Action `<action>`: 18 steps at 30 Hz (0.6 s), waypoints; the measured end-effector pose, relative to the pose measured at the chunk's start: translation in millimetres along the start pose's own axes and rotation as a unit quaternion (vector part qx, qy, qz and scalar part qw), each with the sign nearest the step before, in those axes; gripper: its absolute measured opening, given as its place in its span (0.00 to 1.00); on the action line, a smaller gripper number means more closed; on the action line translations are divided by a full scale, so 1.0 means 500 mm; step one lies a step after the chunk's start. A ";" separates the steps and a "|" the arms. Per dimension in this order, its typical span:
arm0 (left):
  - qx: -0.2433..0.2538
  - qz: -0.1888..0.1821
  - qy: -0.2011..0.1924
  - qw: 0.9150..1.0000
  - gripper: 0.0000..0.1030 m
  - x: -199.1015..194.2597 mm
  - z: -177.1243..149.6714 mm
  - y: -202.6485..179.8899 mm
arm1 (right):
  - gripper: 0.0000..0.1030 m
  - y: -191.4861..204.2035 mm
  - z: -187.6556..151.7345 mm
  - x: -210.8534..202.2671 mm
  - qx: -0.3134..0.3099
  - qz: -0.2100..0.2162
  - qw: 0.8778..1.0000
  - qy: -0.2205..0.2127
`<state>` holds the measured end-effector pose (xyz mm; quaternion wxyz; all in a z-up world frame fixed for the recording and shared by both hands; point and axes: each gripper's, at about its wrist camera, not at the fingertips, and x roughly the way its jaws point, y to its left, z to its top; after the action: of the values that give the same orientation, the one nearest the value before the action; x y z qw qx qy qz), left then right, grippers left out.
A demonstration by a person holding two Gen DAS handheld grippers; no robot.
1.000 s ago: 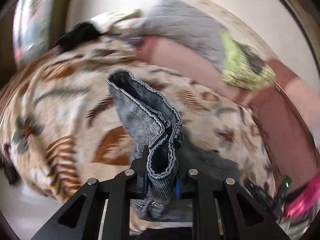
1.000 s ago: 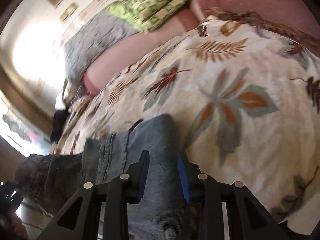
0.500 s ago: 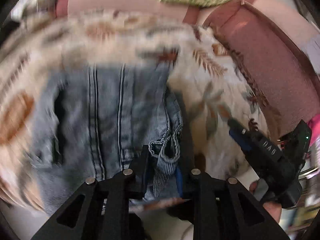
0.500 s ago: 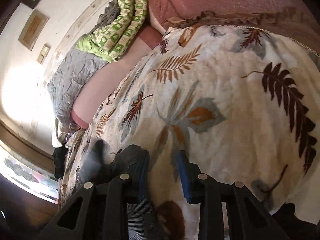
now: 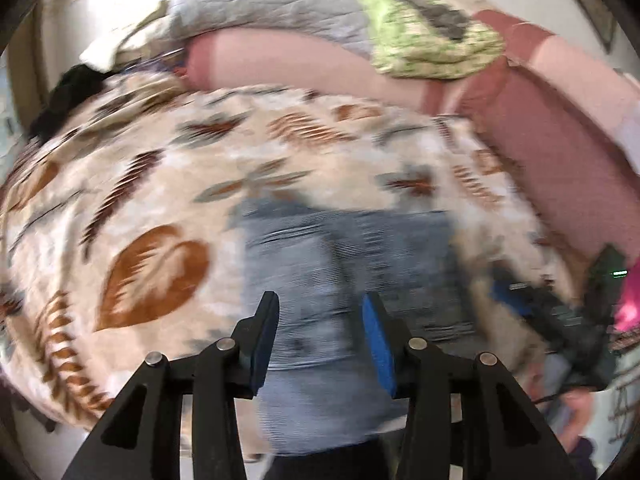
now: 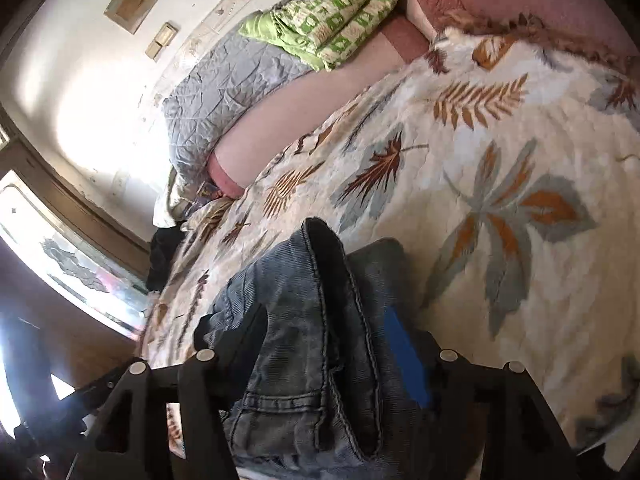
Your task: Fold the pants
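Observation:
Grey-blue denim pants [image 5: 344, 264] lie on a leaf-patterned blanket [image 5: 160, 200] at the near edge of a bed. The left wrist view is blurred. My left gripper [image 5: 320, 316] is open above the pants, with nothing between its fingers. In the right wrist view the pants [image 6: 312, 320] are bunched in folds with seams and a pocket showing, and they lie between the spread fingers of my right gripper [image 6: 328, 324]. Its jaws stand wide and do not pinch the cloth.
A pink bolster [image 6: 288, 112], a grey quilt [image 6: 216, 92] and a green patterned blanket [image 6: 336, 16] lie along the wall behind the bed. Dark clothing [image 5: 68, 96] sits at the far left. The right gripper's body [image 5: 560, 320] shows at the bed's right edge.
Both grippers have opened and let go of the pants. The pants now lie on the blanket. The left gripper has pulled back and is moving fast.

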<state>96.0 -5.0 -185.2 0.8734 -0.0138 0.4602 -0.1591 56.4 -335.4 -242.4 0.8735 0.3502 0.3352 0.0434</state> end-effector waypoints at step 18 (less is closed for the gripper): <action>-0.006 0.040 0.067 0.997 0.41 0.118 -0.069 0.090 | 0.08 0.096 -0.009 0.072 -0.119 0.040 0.986 0.112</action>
<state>111.2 24.6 -259.8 0.8459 0.0106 0.5191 -0.1220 88.9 -285.9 -233.9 0.8634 0.2495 0.4095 0.1566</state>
